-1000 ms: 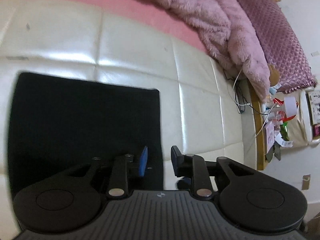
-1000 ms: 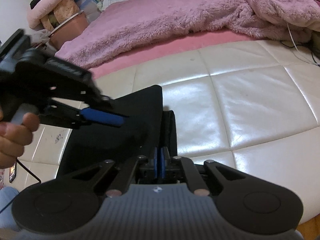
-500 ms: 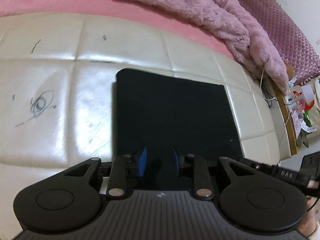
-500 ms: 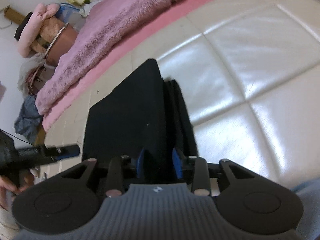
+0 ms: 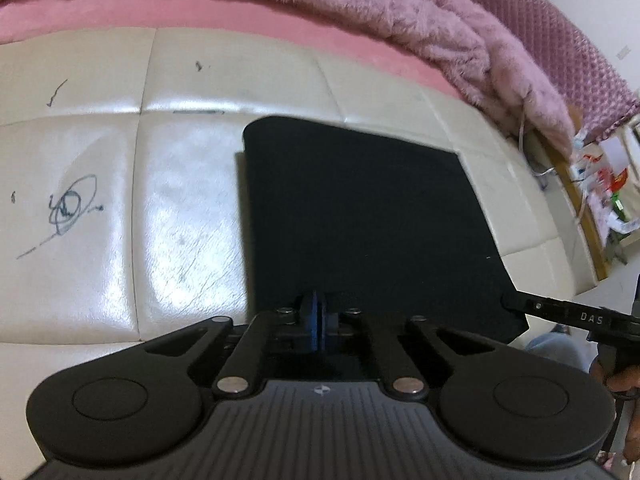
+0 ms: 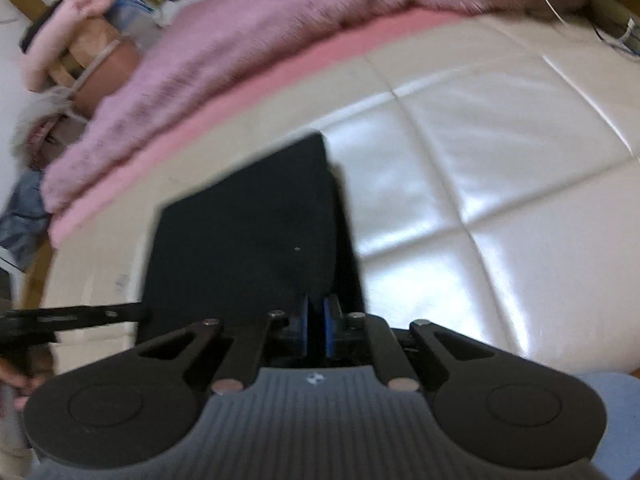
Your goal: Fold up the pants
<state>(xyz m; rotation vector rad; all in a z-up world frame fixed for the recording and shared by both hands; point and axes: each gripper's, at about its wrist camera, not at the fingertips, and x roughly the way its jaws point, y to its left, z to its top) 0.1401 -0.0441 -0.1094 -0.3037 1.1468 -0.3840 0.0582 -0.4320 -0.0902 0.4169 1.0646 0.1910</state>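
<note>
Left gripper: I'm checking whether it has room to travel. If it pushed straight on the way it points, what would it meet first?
The left gripper, jaws closed, sits at the near edge of the folded black pants. Going straight on, it would likely press into them, with the white quilted cushion beneath. Depth is hard to judge.

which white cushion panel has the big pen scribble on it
The far-left panel, two over from the pants. It bears a looping scribble; the other panels show only small marks.
</note>
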